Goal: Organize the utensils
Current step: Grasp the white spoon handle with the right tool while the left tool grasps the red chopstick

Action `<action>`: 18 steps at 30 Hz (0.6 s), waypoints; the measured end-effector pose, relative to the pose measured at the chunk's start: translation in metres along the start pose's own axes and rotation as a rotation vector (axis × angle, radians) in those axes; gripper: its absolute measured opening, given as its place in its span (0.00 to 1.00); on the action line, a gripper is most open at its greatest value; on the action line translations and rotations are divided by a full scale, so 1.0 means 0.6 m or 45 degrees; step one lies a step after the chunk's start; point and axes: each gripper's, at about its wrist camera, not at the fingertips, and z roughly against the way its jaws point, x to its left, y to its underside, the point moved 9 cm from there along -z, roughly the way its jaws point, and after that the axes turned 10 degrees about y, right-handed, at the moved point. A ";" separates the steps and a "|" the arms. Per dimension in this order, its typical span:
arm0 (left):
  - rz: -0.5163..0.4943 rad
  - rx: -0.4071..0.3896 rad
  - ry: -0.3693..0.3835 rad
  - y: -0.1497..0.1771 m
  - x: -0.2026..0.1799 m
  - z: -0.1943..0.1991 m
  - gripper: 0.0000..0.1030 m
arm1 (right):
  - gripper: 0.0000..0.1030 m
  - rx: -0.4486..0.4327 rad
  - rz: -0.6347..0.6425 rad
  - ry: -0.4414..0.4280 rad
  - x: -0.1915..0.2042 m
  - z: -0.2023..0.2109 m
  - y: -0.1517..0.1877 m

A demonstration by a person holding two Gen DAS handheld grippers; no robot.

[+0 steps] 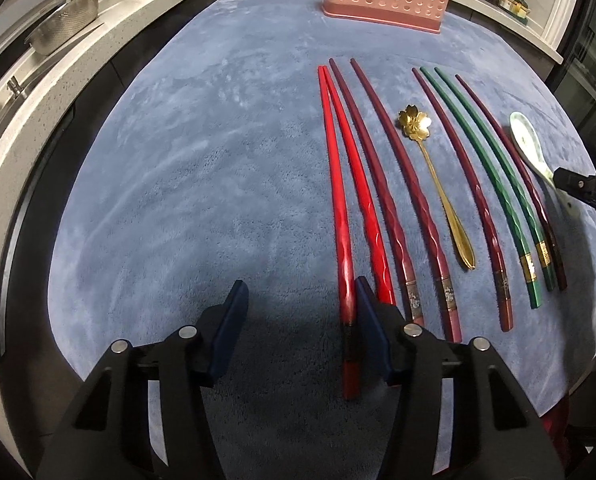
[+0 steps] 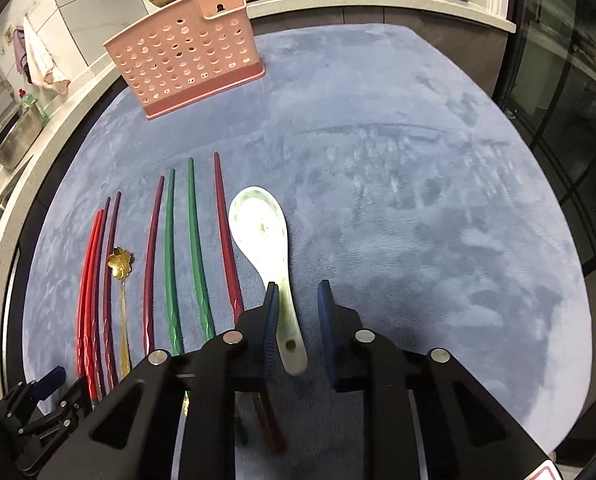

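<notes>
1. right gripper (image 2: 298, 304) is open wide, holding nothing; the white spoon (image 2: 264, 232) handle lies between its fingers, close against the left finger (image 2: 272, 320), with a gap to the right one. can't tell if the left pad touches it.
2. spoon lies flat on the blue cloth (image 2: 417, 200), at the right end of the utensil row. its long axis runs straight away from the right gripper, in line with the fingers: bowl at the far end and facing up, handle end with the hole near the palm.
3. left gripper (image 1: 298, 308) is also open wide and empty. the leftmost red chopstick (image 1: 343, 240) runs in between its fingers, hugging the right finger (image 1: 371, 328); the second red one sits just outside or under that finger, unclear.
4. chopsticks (red, dark red, green) and the gold flower spoon (image 1: 437, 184) all lie roughly parallel, tips far, thick ends near the grippers.
5. pink holder (image 2: 186, 52) stands upright at the far side of the cloth, well apart from the row, off to the left of the right gripper's line.
6. judgement: right gripper is nearer the white spoon and already straddles it, so a close across the handle looks like the next move; handle is off-centre, may shift as the fingers close.
</notes>
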 end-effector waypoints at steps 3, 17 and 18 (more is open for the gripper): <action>0.000 -0.007 0.001 0.000 -0.001 -0.001 0.51 | 0.17 0.013 -0.002 -0.028 0.005 -0.010 0.003; 0.008 -0.054 0.007 0.001 -0.001 0.000 0.51 | 0.16 -0.009 -0.039 -0.105 0.006 -0.020 0.031; 0.008 -0.058 0.008 0.000 -0.001 0.000 0.51 | 0.16 -0.017 -0.037 -0.103 0.006 -0.019 0.033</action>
